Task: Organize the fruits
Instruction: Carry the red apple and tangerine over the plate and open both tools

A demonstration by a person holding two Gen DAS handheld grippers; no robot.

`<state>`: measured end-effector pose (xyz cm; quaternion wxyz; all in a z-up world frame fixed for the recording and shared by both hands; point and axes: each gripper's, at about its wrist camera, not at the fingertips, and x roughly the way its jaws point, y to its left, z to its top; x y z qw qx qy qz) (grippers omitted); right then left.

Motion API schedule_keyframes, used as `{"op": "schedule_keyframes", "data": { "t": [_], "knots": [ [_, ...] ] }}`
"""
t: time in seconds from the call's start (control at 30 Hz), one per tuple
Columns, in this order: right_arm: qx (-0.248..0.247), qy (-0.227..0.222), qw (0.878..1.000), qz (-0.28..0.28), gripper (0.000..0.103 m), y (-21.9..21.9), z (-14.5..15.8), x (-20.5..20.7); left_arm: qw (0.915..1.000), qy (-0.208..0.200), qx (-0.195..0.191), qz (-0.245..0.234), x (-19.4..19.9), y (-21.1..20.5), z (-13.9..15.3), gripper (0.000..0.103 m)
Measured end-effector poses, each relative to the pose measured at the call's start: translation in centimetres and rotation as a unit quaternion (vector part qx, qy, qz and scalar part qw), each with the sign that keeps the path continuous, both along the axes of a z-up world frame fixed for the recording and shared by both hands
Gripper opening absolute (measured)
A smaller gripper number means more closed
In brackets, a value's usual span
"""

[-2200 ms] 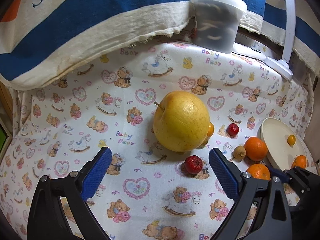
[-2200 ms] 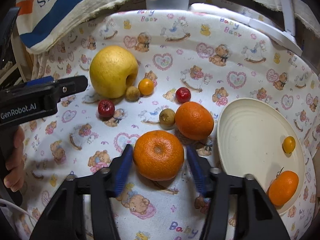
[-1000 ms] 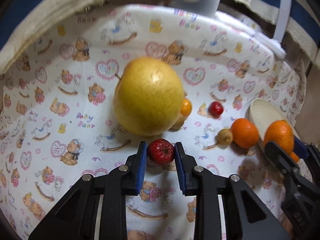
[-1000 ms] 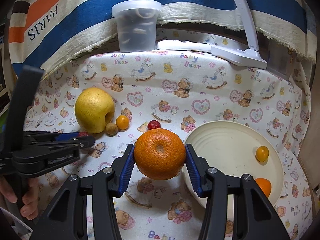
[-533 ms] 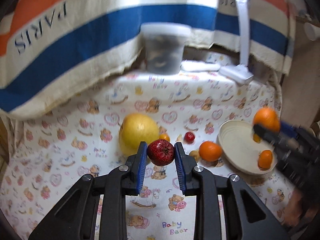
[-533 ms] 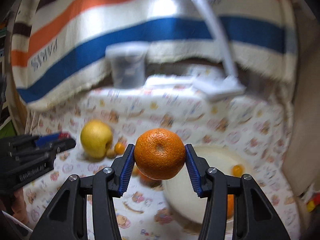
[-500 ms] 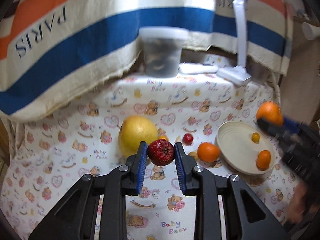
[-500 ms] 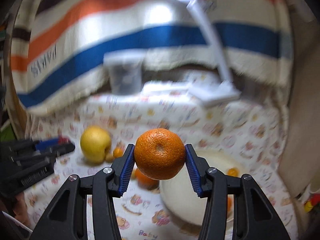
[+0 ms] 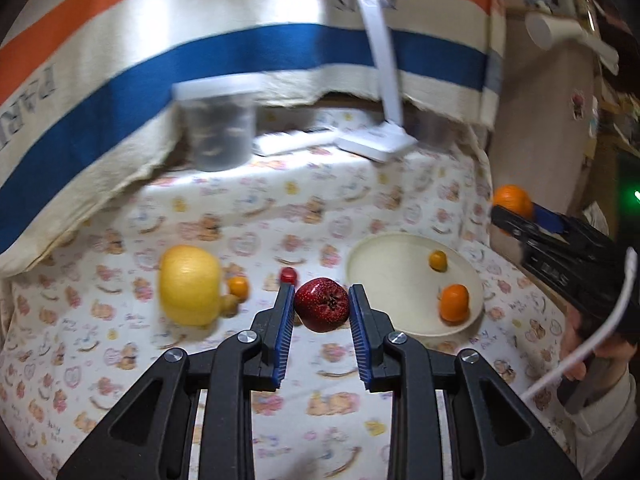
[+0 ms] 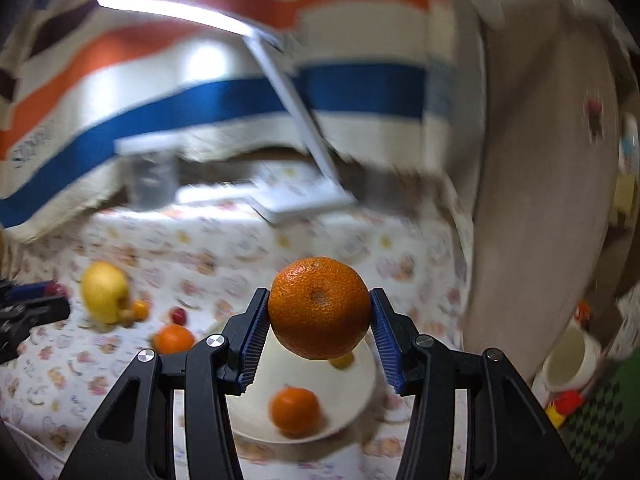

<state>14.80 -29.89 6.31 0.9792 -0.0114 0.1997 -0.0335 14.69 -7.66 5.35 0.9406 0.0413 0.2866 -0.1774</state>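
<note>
Two grips: both of my grippers are loaded and held up off the cloth.
Left gripper [image 9: 321, 309]: my blue pads are pinched on a small red fruit [image 9: 321, 310], one pad pressed to each side, the fruit lifted clear of the table.
Right gripper [image 10: 319, 309]: my pads clamp a large orange [image 10: 319, 307] at its widest part, jaws spread only as far as the fruit forces them.
Below the right jaws: the cream plate [image 10: 360, 376] lies under and just beyond the held orange, with a small orange [image 10: 295, 405] on it and a tiny yellow-orange fruit [image 10: 342, 360] half hidden behind my load.
Plate from the left view: the same plate [image 9: 384, 256] sits right of my left jaws.
Right gripper seen from the left: it hangs above the plate's far right edge, orange gripped.
Left on the cloth: a big yellow pear-like fruit [image 9: 190, 285], a small orange ball [image 9: 239, 286] and a brownish one [image 9: 229, 305] touching it, and a little red fruit [image 9: 288, 275] just behind my left finger.
Loose orange: one more [image 10: 173, 339] lies on the cloth near the plate's left rim.
Further back: a lidded plastic tub [image 9: 219, 126] and a white desk lamp [image 9: 384, 80] stand against a striped cloth [image 9: 120, 60].
Sharpness: much of the background is blurred.
</note>
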Motion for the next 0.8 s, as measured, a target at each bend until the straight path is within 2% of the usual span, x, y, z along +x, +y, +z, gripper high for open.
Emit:
{"op": "schedule_keyframes", "data": {
  "t": [0.13,0.3,0.5,0.63,0.8],
  "knots": [
    [0.031,0.039,0.998,-0.026,0.051,-3.3,-1.2,1.8,0.9996,0.012,0.022,-0.014,1.2,-3.1,-0.6,0.026],
    [0.078,0.076,0.994,-0.011,0.051,-5.5,-2.6,3.2,0.9981,0.047,0.031,-0.025,3.5,-6.5,-1.9,0.026],
    [0.090,0.125,0.988,0.012,0.051,-5.0,-4.7,4.9,0.9960,0.072,0.039,-0.036,4.7,-8.8,-3.7,0.026],
    [0.127,0.154,0.979,0.035,0.051,-5.2,-5.6,5.5,0.9953,0.081,0.035,-0.038,5.0,-9.1,-4.9,0.026],
    [0.115,0.166,0.979,0.023,0.051,-5.1,-6.3,5.9,0.9940,0.090,0.049,-0.037,5.6,-9.5,-6.3,0.026]
  ]
}}
